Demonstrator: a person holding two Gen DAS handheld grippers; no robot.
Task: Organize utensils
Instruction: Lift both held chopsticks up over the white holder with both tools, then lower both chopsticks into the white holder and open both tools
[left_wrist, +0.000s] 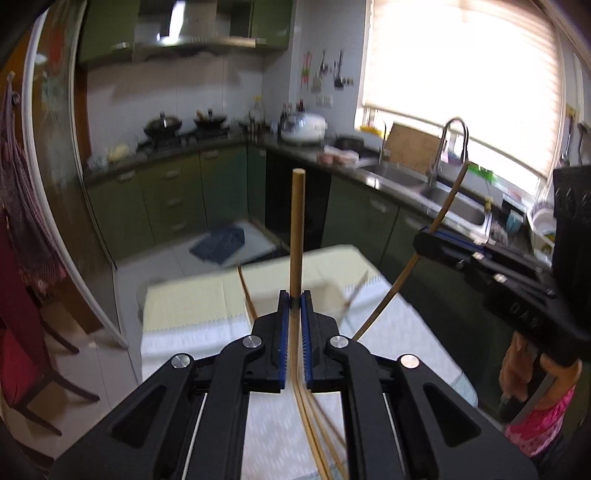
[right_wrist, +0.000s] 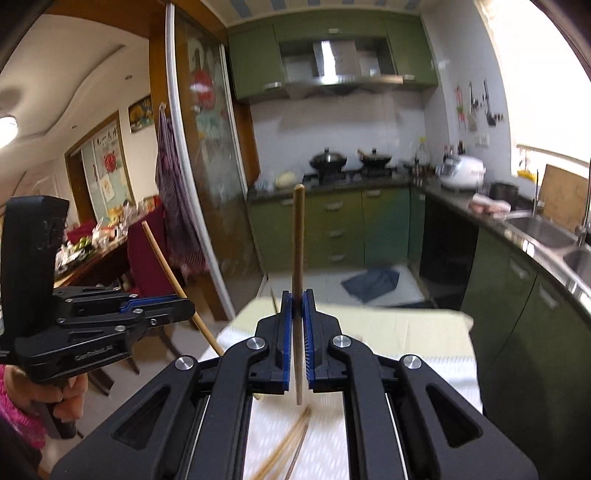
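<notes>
Left gripper fingers clamp one chopstick, held upright above the cloth-covered tabletop. Right gripper fingers likewise grip a second chopstick, upright. More chopsticks, blurred, lie on the tabletop near its front edge.

A home kitchen: glossy green cabinets under a dark stone counter, two black woks beneath a steel range hood, a white rice cooker, a steel double sink by the blinded window.
</notes>
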